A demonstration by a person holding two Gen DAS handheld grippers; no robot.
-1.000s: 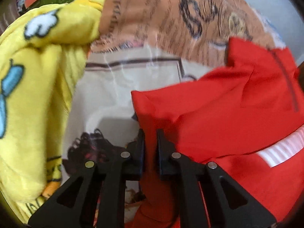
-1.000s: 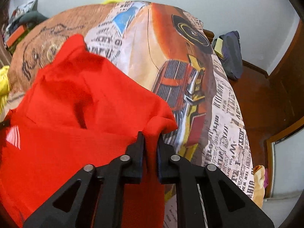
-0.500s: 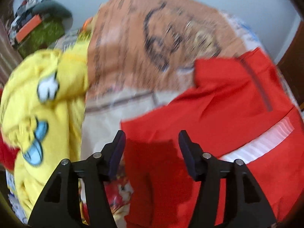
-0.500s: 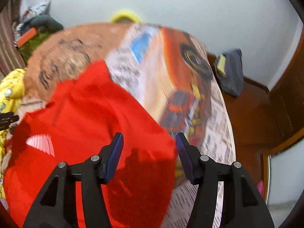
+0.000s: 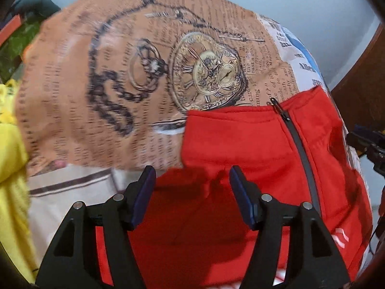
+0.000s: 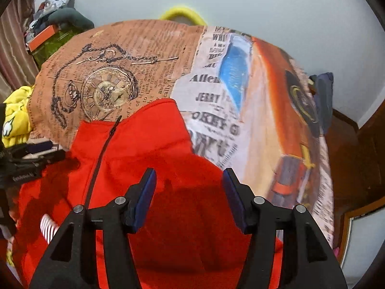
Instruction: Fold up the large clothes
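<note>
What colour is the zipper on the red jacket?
The zipper is dark grey to black, clearest in the left wrist view.

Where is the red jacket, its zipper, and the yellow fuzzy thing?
red jacket (image 5: 235, 142): left wrist view, chest panel.
zipper (image 6: 101, 154): right wrist view, middle of track.
yellow fuzzy garment (image 6: 16, 118): right wrist view, bunched part.

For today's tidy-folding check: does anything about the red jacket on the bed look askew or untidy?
Yes. The red zip jacket lies rumpled on the printed bedspread, its black zipper running at a slant and the fabric bunched unevenly. A yellow garment sits heaped beside it.
</note>
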